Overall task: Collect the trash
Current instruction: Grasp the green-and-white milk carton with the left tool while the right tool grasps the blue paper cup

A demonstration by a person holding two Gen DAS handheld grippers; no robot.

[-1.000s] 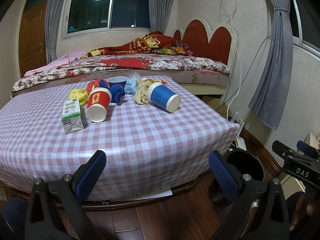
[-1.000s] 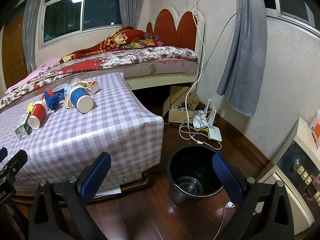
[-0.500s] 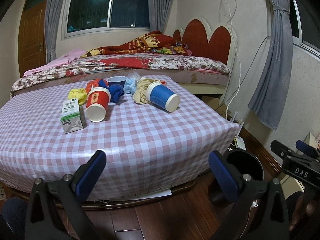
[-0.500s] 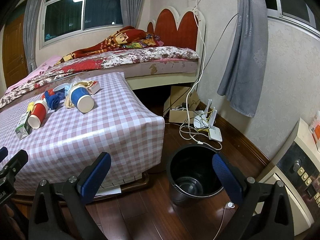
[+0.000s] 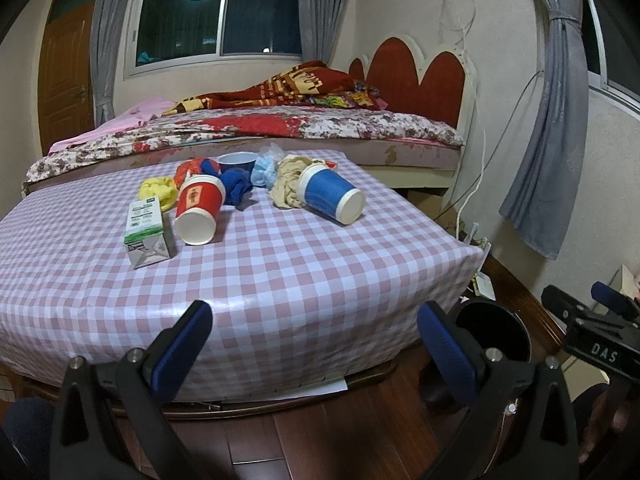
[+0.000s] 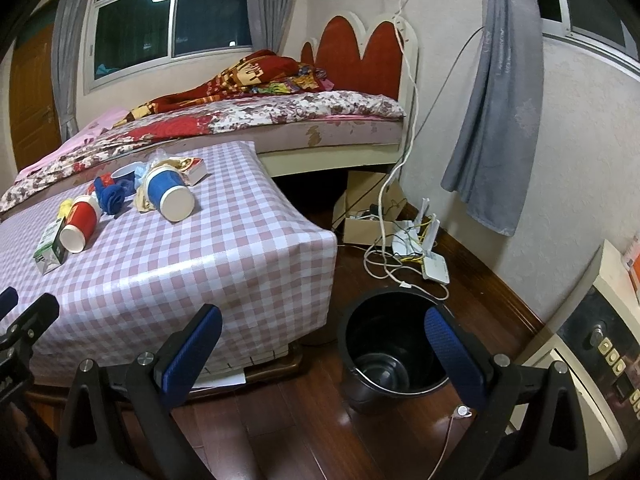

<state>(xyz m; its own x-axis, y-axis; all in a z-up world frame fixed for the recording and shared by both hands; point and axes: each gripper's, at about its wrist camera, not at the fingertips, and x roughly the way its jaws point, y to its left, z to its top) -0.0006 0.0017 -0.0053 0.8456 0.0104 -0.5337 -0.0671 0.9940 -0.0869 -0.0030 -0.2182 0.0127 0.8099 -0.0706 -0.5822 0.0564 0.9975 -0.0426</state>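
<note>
Trash lies on a pink checked table (image 5: 300, 280): a green and white carton (image 5: 147, 226), a red paper cup (image 5: 198, 210) on its side, a blue paper cup (image 5: 330, 194) on its side, and crumpled yellow, blue and beige scraps behind them. The same pile shows in the right wrist view, with the blue cup (image 6: 170, 194) and red cup (image 6: 80, 222). A black bin (image 6: 394, 354) stands on the floor right of the table. My left gripper (image 5: 314, 344) is open and empty before the table's front edge. My right gripper (image 6: 322, 344) is open and empty near the bin.
A bed (image 5: 280, 128) with a red headboard stands behind the table. Cables, a router (image 6: 424, 248) and a cardboard box (image 6: 368, 216) lie on the wooden floor by the wall. A grey curtain (image 6: 496, 120) hangs at right. A cabinet (image 6: 592, 344) stands at far right.
Both views have shifted only slightly; the grippers stay open and nothing on the table has moved.
</note>
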